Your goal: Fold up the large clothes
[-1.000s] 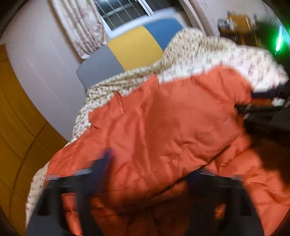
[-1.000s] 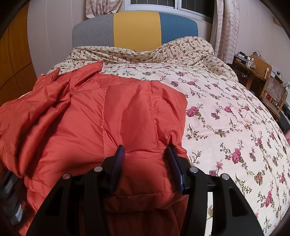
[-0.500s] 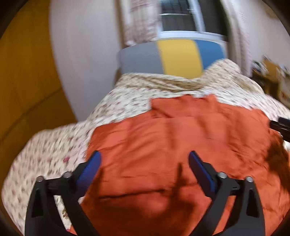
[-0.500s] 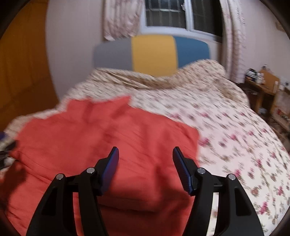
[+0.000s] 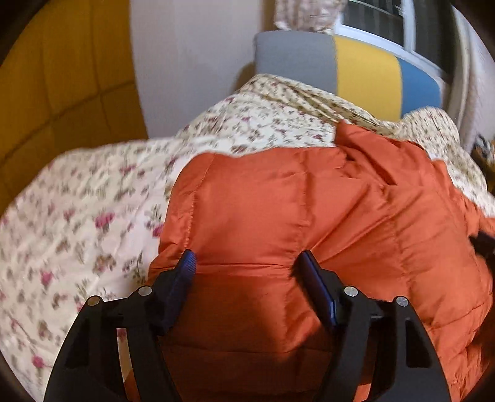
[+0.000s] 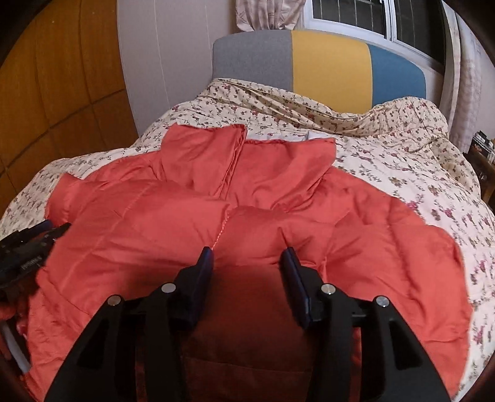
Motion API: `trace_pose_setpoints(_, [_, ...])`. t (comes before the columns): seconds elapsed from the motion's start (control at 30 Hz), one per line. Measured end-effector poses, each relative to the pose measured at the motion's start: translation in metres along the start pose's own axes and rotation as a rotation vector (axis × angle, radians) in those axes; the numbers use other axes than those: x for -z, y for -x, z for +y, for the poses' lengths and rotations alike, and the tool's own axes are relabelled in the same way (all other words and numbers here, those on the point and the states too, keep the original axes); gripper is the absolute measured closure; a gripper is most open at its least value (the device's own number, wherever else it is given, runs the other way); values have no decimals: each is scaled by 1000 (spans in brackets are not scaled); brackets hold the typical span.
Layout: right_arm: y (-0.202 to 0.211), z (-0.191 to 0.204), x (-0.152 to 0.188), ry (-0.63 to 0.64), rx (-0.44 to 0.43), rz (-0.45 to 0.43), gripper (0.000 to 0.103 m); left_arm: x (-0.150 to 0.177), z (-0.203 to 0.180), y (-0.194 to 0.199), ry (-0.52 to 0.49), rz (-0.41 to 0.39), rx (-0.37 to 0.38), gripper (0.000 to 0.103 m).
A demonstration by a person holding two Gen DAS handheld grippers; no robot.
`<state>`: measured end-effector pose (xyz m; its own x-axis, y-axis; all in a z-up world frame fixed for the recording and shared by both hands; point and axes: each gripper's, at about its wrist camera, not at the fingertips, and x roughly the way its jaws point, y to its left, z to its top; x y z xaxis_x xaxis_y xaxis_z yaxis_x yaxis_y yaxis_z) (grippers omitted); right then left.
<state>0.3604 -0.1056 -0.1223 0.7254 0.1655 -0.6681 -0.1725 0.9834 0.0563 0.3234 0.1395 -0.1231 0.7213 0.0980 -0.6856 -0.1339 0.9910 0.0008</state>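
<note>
One orange puffer jacket (image 6: pixel 247 216), spread flat on the floral quilt (image 6: pixel 402 160).
Two grippers over it: left gripper (image 5: pixel 247 263) and right gripper (image 6: pixel 247 256) both closing in, neither visibly pinching fabric yet.

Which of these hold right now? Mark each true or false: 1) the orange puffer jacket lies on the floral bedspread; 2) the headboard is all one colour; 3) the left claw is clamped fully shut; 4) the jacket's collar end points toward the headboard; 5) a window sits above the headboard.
1) True: the orange quilted puffer jacket lies spread on the cream floral bedspread.
2) False: the padded fabric headboard has grey, yellow and blue panels.
3) False: the left claw stands apart over the jacket; its jaws have just been closing, with jacket fabric between them.
4) True: the collar is at the far end, nearest the headboard.
5) True: the barred window is above it.
</note>
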Motion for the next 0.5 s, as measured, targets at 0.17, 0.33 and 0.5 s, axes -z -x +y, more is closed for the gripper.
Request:
trace_pose_setpoints(0.17, [-15,-8,6,-14,-5,24,56,1,3,-6,23,25,1,33])
trace_pose_setpoints(0.33, [3,-22,5,-57,-62,19,45,-2,0,10,-5,30,-53,11])
trace_pose_setpoints(0.5, [38,-33,8,-68,-68,-36,45,0,-14,61,-52,-118,-43,7])
